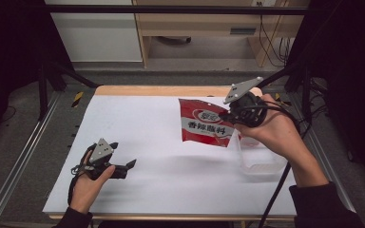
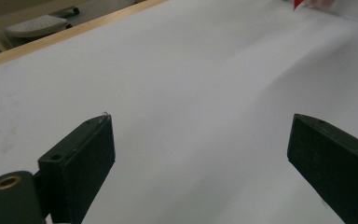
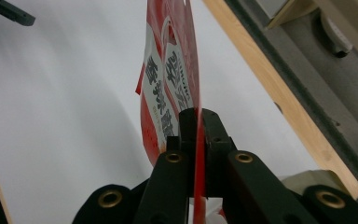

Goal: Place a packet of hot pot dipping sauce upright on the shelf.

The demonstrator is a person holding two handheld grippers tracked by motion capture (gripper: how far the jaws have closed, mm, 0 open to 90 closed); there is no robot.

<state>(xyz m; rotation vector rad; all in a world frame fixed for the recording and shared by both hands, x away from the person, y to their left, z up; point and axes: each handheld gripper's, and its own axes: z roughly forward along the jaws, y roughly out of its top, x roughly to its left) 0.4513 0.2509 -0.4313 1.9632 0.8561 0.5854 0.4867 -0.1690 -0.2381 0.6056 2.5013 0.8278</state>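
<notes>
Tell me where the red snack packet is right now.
The red snack packet is on the right of the high view, pinched at its edge by the right gripper and held above the white table, just left of the clear plastic container.

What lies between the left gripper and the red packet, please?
Bare white table, as the high view shows, from the left gripper to the red packet.

A white sheet [image 1: 171, 156] covers the desk [image 1: 161, 90], whose wooden edge shows along the top of the sheet. At upper centre of the high view stands a pale wooden cabinet [image 1: 195, 19], with dark cables [image 1: 271, 42] hanging at upper right. Metal rails [image 1: 24, 152] run down the left side, perhaps part of a frame.
</notes>
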